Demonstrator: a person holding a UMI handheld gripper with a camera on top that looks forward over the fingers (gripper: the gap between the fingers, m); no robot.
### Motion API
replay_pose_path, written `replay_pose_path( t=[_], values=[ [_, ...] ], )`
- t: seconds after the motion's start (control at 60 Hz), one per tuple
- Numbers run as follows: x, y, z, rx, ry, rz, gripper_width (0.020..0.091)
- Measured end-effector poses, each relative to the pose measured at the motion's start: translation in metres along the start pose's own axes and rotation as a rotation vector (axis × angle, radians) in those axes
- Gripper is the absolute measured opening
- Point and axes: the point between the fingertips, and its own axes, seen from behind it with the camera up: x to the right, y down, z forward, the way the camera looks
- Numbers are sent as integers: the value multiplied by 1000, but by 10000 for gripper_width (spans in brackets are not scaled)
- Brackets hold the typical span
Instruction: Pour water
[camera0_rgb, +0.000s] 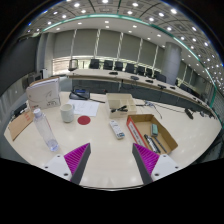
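Note:
A clear plastic water bottle (44, 129) stands upright on the pale table (105, 160), ahead of my left finger and a little to its left. Beyond the bottle stands a white cup (67, 113), with a red coaster (84, 120) just right of it. My gripper (112, 165) hangs above the table, open, its purple pads (76, 156) wide apart with only bare tabletop between them. It touches nothing.
An open cardboard box (155, 132) with items inside lies ahead of the right finger. A small white packet (117, 130) lies mid-table. A white box (45, 95) and a cardboard box (122, 104) stand farther back. Office chairs and long desks line the room behind.

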Motion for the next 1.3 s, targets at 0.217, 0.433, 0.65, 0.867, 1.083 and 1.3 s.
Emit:
replay_pose_path(
  t=[0.217, 0.433, 0.65, 0.867, 1.083, 1.3],
  values=[
    [-70, 26, 4, -37, -65, 21, 858],
    [-177, 51, 6, -38, -124, 21, 861],
    [-272, 50, 38, 26, -152, 38, 863],
    [-296, 20, 109, 154, -74, 65, 849],
    [-298, 1, 148, 245, -46, 90, 508],
    [-286, -5, 141, 262, -3, 97, 364]
  ],
)
